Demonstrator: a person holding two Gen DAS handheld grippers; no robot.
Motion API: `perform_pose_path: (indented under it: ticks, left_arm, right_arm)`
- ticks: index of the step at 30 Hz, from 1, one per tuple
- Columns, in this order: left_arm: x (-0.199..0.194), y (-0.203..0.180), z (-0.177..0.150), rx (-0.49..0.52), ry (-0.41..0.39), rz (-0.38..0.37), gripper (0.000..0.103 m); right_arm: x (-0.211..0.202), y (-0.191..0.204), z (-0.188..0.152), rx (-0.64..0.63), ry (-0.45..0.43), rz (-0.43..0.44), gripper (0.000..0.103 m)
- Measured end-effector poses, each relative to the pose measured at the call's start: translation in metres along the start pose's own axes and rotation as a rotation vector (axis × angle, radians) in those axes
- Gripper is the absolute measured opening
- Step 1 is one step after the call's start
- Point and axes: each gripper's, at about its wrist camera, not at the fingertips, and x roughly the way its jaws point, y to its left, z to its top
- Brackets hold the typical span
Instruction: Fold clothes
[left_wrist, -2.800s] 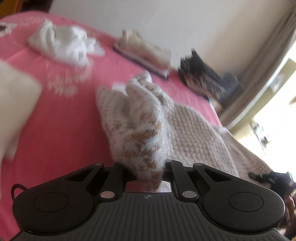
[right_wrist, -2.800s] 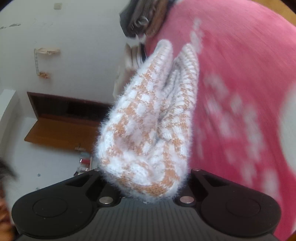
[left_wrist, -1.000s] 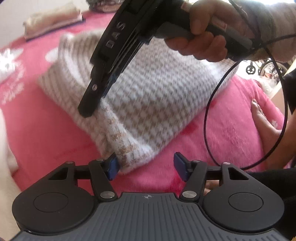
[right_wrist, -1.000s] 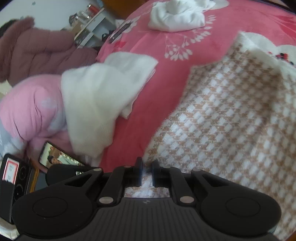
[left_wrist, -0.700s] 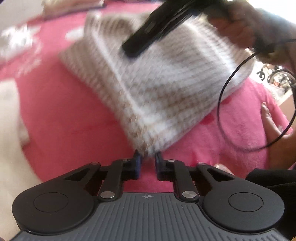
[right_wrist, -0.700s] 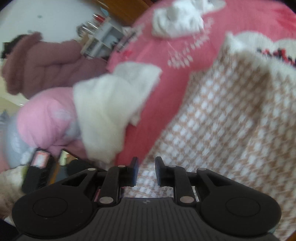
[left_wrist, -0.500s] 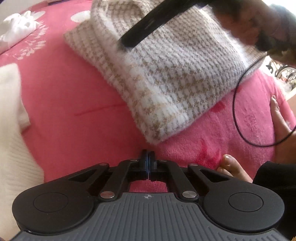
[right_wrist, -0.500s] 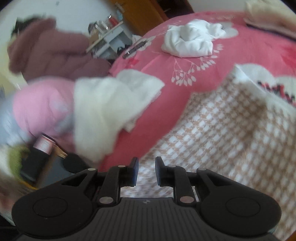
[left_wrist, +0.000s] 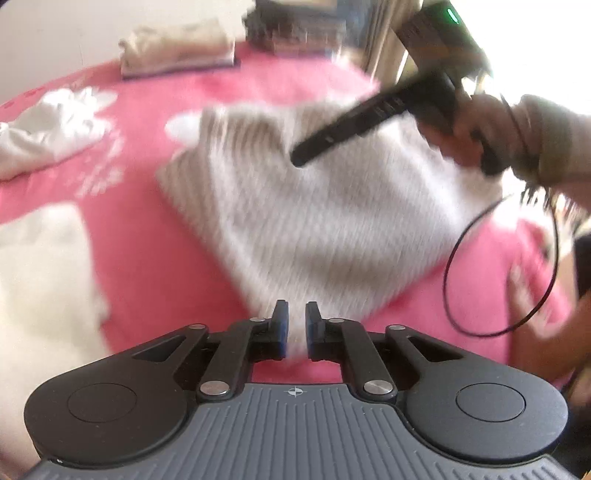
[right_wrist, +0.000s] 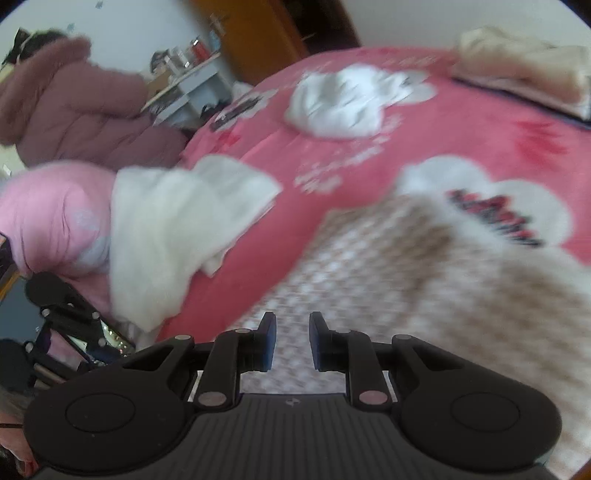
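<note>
Left wrist view: the checked knit sweater (left_wrist: 332, 221) lies in a thick, doubled-over bundle on the pink blanket (left_wrist: 147, 258), its near corner pointing at the camera. The left gripper (left_wrist: 293, 325) has its fingers nearly together with that fuzzy corner between the blue pads; motion blur makes it hard to say whether the cloth is truly clamped or merely sitting in the narrow gap. Across the sweater, a hand (left_wrist: 476, 136) holds the right gripper's black body above the far side. A white garment (left_wrist: 40, 266) lies at the left, a crumpled white one (left_wrist: 48, 125) further back, and a folded beige pile (left_wrist: 177, 51) by the wall.

Right wrist view: the right gripper (right_wrist: 292, 341) hovers over the sweater (right_wrist: 424, 295) with its fingers parted and nothing between them; the knit fills the lower right, its edge running diagonally across the blanket (right_wrist: 369, 158).

As a judgement, the bundle looks folded at least once, so the scene fits either a further fold or tidying of a finished one. Either way, the work goes best if each gripper takes all layers of an edge at once, both move together, and the thick knit is laid down flat, not dragged, so the layers stay aligned.
</note>
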Motion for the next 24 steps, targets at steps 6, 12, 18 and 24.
perform_pose_path:
  ticks: [6,12,18,24]
  left_arm:
    - [0.015,0.026,0.057,-0.164,-0.020,0.039,0.022]
    - [0.029,0.066,0.121,-0.300,-0.072,0.042,0.063]
    - [0.074,0.096,0.157,-0.252,-0.038,0.083,0.065]
    - [0.098,0.095,0.147,-0.148,0.029,0.026,0.065]
  right_arm:
    - [-0.042,-0.036,0.066,0.045,-0.232,-0.086,0.021]
    - [-0.076,-0.071,0.135,0.103,-0.472,-0.154,0.021]
    - [-0.049,-0.090,0.215,0.201,-0.678,-0.120,0.036]
    - [-0.075,-0.125,0.229,0.132,-0.698,-0.160,0.036]
